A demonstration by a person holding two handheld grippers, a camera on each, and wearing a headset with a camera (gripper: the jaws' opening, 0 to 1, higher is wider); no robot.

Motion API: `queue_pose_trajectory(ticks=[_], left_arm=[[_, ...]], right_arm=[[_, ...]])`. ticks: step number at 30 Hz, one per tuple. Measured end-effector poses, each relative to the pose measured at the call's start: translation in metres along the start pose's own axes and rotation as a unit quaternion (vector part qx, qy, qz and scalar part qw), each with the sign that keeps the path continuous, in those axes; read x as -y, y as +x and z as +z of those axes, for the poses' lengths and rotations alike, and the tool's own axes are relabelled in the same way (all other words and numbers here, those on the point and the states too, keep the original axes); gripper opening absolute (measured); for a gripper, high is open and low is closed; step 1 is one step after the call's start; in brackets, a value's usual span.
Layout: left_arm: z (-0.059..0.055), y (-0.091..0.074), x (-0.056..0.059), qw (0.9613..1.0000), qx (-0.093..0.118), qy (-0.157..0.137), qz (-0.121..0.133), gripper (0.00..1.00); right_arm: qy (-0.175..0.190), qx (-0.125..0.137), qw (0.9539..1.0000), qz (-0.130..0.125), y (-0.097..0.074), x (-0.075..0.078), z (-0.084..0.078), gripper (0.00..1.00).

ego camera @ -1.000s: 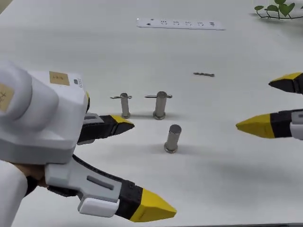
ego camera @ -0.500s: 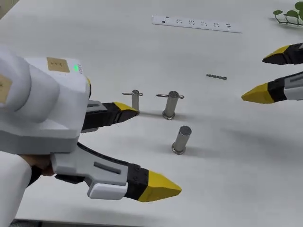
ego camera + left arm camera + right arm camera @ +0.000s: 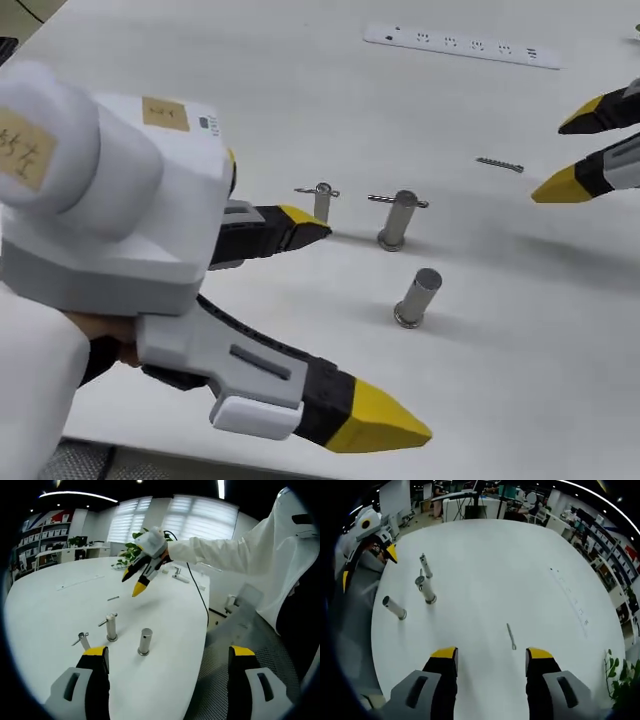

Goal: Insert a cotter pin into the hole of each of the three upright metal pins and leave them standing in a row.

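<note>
White table (image 3: 480,570), one loose cotter pin (image 3: 511,636).

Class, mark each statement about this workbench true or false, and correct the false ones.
1. Two upright metal pins already carry a cotter pin. True: the small metal pin and the middle metal pin.
2. The front metal pin lies on its side. False: it stands on its base, with no cotter pin through it.
3. The right gripper holds the loose cotter pin. False: that pin lies on the table, and the gripper is open.
4. The left gripper is open and empty. True.
</note>
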State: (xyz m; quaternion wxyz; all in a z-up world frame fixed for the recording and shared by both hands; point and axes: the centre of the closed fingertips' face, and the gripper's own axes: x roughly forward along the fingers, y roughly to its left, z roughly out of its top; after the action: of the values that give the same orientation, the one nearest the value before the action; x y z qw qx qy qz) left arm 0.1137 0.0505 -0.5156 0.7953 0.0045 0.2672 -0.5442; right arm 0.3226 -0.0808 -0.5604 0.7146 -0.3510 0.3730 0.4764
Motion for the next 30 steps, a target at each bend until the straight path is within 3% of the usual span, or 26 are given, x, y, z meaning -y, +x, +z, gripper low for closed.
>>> queue_pose_trajectory(ticks=[4, 11, 16, 28, 30], left_arm=[[-0.004, 0.007, 0.009, 0.9998, -0.011, -0.002, -0.014, 0.99], [-0.011, 0.009, 0.012, 0.9997, -0.020, -0.007, -0.016, 0.92], [-0.017, 0.011, 0.016, 0.9993, -0.028, 0.006, -0.025, 0.95], [-0.022, 0.007, 0.004, 0.9995, -0.020, 0.026, 0.003, 0.99], [-0.022, 0.007, 0.004, 0.9995, -0.018, 0.024, 0.003, 0.99]], right_arm=[[-0.013, -0.009, 0.9997, 0.016, 0.013, 0.004, 0.004, 0.42], [-0.044, -0.052, 0.9974, 0.024, 0.033, 0.013, -0.002, 0.39], [-0.040, -0.070, 0.9963, 0.028, 0.046, 0.019, -0.008, 0.33], [-0.047, -0.099, 0.9933, 0.036, 0.056, 0.025, -0.014, 0.25], [-0.045, -0.100, 0.9927, 0.050, 0.056, 0.021, -0.014, 0.23]])
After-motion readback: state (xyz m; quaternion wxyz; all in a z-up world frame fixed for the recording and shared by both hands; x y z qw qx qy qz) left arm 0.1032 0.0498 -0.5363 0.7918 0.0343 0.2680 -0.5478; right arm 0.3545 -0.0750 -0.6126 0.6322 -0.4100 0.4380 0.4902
